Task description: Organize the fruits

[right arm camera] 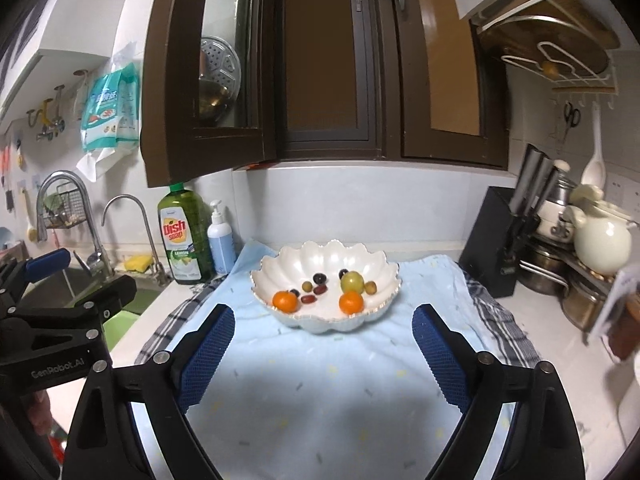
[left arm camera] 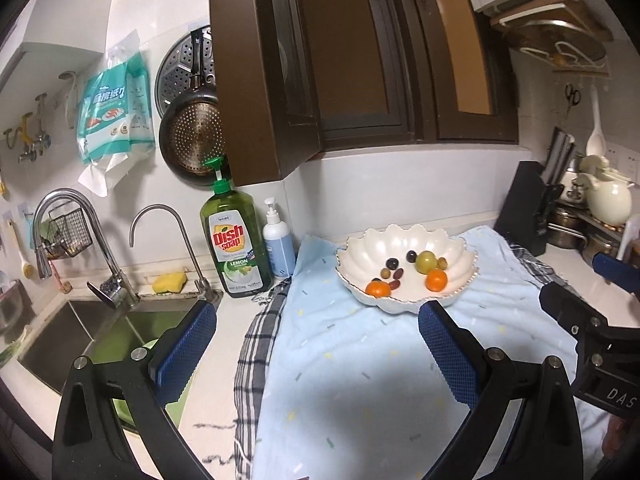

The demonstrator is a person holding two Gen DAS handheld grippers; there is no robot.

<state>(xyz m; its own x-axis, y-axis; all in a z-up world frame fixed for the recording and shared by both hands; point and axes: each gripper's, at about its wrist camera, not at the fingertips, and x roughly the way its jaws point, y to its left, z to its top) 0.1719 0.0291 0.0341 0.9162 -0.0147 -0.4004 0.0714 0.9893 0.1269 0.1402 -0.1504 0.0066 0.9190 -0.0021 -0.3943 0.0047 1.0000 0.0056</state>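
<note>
A white scalloped bowl (left arm camera: pixel 404 242) (right arm camera: pixel 320 258) stands on a light blue towel (left arm camera: pixel 360 360) (right arm camera: pixel 320 380). In it lie two oranges (left arm camera: pixel 436 281) (right arm camera: pixel 351 302), a green round fruit (left arm camera: pixel 426 261) (right arm camera: pixel 352 281), and several small dark and green grapes (left arm camera: pixel 392 264) (right arm camera: pixel 319 278) and red dates (right arm camera: pixel 308 299). My left gripper (left arm camera: pixel 318 332) is open and empty, above the towel, short of the bowl. My right gripper (right arm camera: pixel 324 334) is open and empty, just in front of the bowl. Each gripper shows at the other view's edge.
A sink (left arm camera: pixel 80 336) with two taps lies to the left. A green dish soap bottle (left arm camera: pixel 236 244) (right arm camera: pixel 184 236) and a pump bottle (left arm camera: pixel 279 244) stand behind the towel. A black knife block (right arm camera: pixel 500 240), pots and a cream jug (right arm camera: pixel 600 240) stand at right.
</note>
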